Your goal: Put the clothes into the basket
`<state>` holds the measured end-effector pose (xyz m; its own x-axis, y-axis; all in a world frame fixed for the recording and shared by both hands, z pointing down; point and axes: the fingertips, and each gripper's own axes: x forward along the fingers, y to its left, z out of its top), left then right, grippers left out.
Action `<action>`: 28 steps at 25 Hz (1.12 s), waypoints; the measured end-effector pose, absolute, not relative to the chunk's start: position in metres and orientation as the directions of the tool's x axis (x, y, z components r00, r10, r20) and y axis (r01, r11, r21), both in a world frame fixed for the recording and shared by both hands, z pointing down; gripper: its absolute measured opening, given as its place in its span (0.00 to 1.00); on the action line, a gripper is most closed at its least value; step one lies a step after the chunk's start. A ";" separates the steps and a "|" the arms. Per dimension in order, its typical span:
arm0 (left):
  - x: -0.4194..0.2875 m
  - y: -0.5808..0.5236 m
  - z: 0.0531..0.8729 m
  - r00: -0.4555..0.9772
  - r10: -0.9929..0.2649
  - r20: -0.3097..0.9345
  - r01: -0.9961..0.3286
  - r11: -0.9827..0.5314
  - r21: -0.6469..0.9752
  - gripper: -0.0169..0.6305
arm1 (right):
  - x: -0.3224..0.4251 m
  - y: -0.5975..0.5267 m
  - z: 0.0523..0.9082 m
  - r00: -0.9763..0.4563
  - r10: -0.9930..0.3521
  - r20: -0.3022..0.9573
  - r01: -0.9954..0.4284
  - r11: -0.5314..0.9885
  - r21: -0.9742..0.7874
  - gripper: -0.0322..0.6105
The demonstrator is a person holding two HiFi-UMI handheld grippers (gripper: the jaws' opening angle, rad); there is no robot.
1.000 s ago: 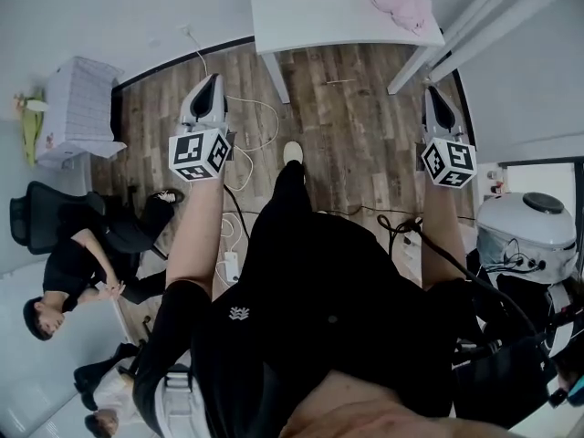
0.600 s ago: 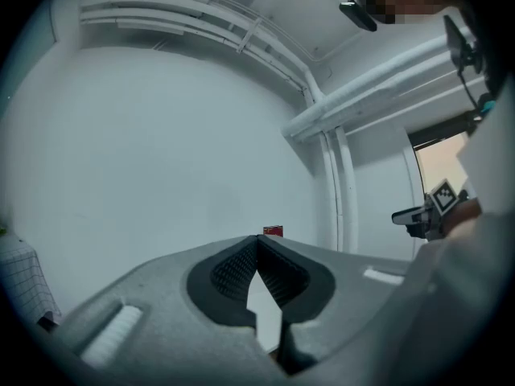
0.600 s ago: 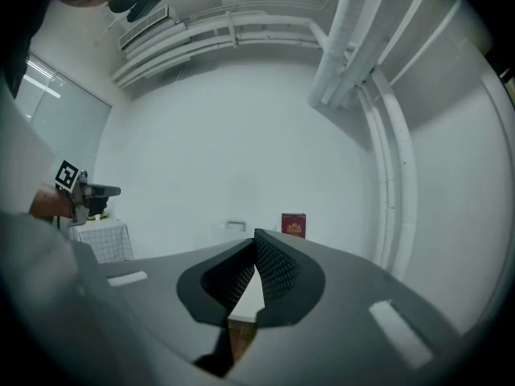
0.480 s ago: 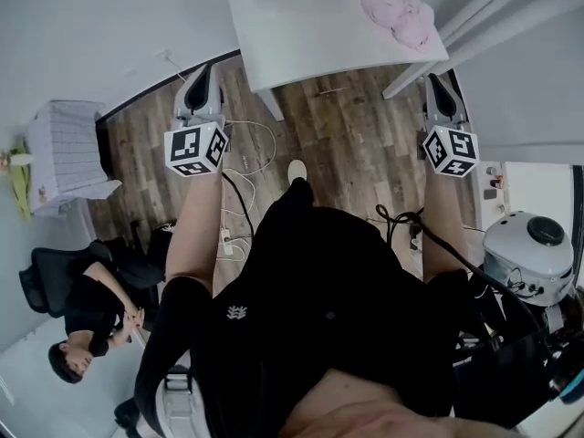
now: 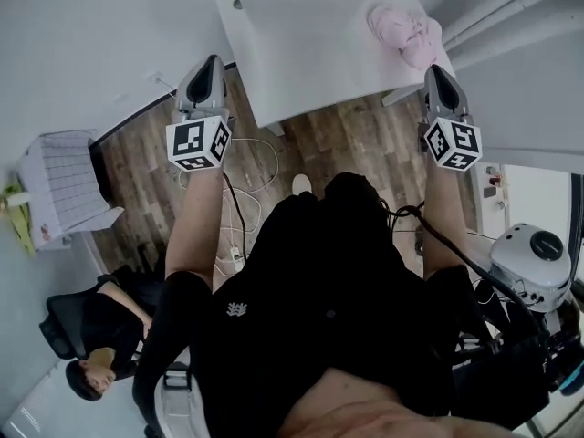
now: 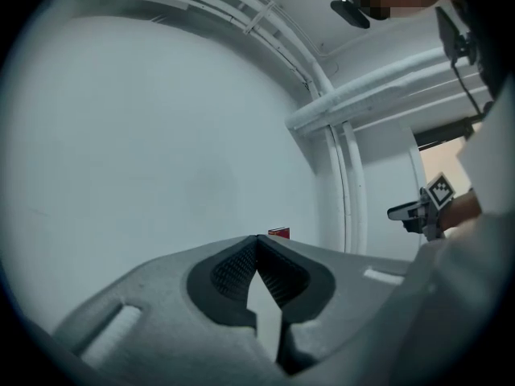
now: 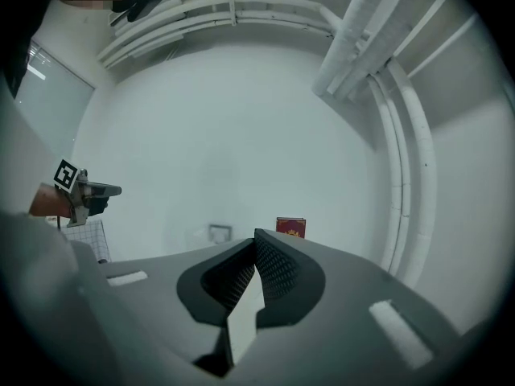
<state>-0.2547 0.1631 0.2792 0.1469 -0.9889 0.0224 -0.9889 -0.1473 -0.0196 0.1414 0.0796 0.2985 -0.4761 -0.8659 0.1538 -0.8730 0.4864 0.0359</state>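
Pink clothes [image 5: 406,30] lie on the white table [image 5: 310,62], and both grippers hold nothing

White checked basket [image 5: 64,190] stands on the wood floor [image 5: 146,149] at the far left, well apart from the table; a person in black [image 5: 100,331] sits near it, lower in the head view; thin white cables [image 5: 251,153] lie on the floor beside the table; the left gripper [image 5: 213,62] points over the near left corner of the table, with its marker cube [image 5: 198,142] just behind it; its fingers [image 6: 233,268] are pressed together at the tips, and nothing is between them; the table top is mostly bare in the middle; the pink clothes sit in a small heap at the right edge of the table, not in the basket; the right gripper [image 5: 436,69] points at that same edge, and the heap is just ahead of it and a little to its left; its fingers [image 7: 278,272] are pressed together too, with no cloth between them; a small red thing [image 7: 290,227] stands against the white wall ahead in the right gripper view; a round white machine [image 5: 538,263] with black cables sits at the far right
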 end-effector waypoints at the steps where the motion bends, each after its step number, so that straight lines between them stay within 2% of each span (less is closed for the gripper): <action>1: -0.256 0.156 0.278 0.153 -0.988 0.021 -0.988 -0.153 -0.015 0.03 | 0.140 0.075 0.298 -0.470 -0.868 0.159 -0.875 0.482 0.040 0.05; 12: -0.264 0.079 0.282 0.157 -0.987 0.018 -0.988 -0.157 0.018 0.03 | 0.150 -0.009 0.298 -0.421 -0.887 0.192 -0.893 0.442 0.086 0.05; 19: -0.242 0.021 0.300 0.099 -0.994 0.056 -0.995 -0.097 0.023 0.03 | 0.176 -0.103 0.316 -0.433 -0.881 0.191 -0.891 0.450 0.054 0.05; 28: -0.232 -0.053 0.317 0.002 -0.995 0.104 -1.000 0.001 0.025 0.03 | 0.184 -0.221 0.356 -0.485 -0.836 0.257 -0.855 0.515 0.061 0.05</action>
<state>-0.2324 -0.0532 0.3168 0.0015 -0.9945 0.1043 -0.9997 0.0011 0.0248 0.1841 -0.2211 0.3562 -0.4847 -0.8360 0.2573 -0.8552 0.5147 0.0613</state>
